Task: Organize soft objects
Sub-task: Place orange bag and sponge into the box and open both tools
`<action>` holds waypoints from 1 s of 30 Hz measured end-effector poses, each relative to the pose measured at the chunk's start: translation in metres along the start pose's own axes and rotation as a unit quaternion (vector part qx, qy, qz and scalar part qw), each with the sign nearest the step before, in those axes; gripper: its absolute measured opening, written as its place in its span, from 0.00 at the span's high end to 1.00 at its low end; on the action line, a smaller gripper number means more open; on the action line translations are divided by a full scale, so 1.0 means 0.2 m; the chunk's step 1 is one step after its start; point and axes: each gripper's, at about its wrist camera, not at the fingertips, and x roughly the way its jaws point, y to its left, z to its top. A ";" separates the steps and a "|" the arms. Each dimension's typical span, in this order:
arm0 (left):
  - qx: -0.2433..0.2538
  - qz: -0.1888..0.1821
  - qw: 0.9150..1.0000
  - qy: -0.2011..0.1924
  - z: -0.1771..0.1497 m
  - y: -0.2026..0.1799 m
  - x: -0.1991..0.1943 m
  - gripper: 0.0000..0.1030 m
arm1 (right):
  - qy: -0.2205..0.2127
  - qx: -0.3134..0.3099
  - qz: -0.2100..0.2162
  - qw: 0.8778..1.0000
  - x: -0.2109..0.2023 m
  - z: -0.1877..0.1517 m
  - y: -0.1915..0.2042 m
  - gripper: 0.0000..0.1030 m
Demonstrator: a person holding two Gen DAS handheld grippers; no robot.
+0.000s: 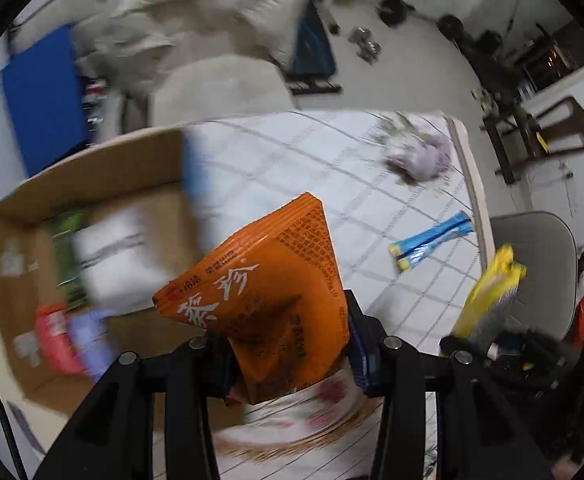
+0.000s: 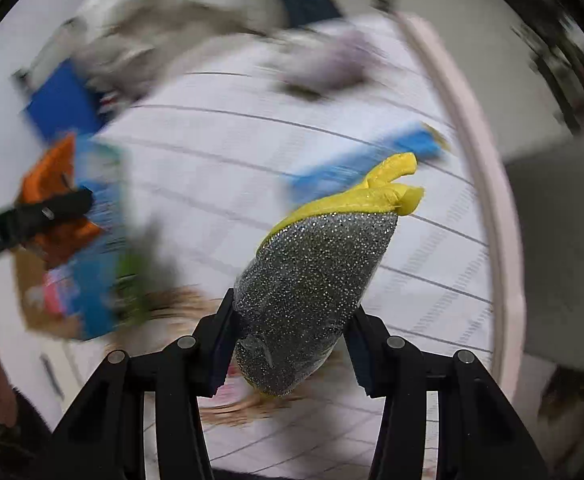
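Observation:
My left gripper (image 1: 292, 364) is shut on an orange snack packet (image 1: 275, 288) with white lettering, held above the checked tablecloth beside an open cardboard box (image 1: 91, 168). The box holds a white cloth (image 1: 115, 256), a green item and a red packet. My right gripper (image 2: 287, 344) is shut on a silver glitter and yellow scrubbing sponge (image 2: 312, 276), also seen at the right of the left wrist view (image 1: 488, 296). A blue packet (image 1: 432, 240) and a lilac soft bundle (image 1: 424, 156) lie on the table. In the right wrist view the left gripper (image 2: 47, 212) shows at the left with the orange packet (image 2: 51, 172).
The table's pale rim (image 1: 472, 184) runs along the right. A grey chair (image 1: 540, 264) stands beyond it. A cream sofa (image 1: 195, 40) and a blue panel (image 1: 43, 100) are behind the table. Gym weights (image 1: 392, 10) lie on the floor. A round patterned mat (image 1: 292, 424) lies under my left gripper.

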 end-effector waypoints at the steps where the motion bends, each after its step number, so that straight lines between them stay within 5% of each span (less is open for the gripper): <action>1: -0.006 0.007 1.000 -0.002 -0.03 0.11 -0.05 0.61 | -0.005 -0.018 0.007 1.000 0.00 -0.04 0.15 0.50; 7: -0.059 0.077 0.995 -0.007 -0.03 0.74 -0.14 0.61 | -0.015 -0.124 0.013 0.992 0.06 0.15 0.88 0.50; 12: -0.094 0.100 0.990 0.027 0.05 1.16 -0.01 0.61 | 0.008 -0.165 -0.032 0.986 0.28 0.29 1.24 0.50; 19: -0.110 0.084 0.987 0.080 0.17 1.41 0.23 0.61 | 0.036 -0.173 -0.086 0.981 0.66 0.47 1.27 0.50; 25: -0.111 0.081 0.983 0.121 0.21 1.46 0.40 0.57 | 0.052 -0.169 -0.107 0.978 0.78 0.51 1.29 0.48; 28: -0.135 0.062 0.982 0.119 0.21 1.49 0.38 0.39 | 0.076 -0.156 -0.104 0.979 0.82 0.53 1.31 0.40; 30: -0.130 0.067 0.984 0.105 0.22 1.48 0.35 0.33 | 0.069 -0.155 -0.106 0.980 0.80 0.52 1.32 0.24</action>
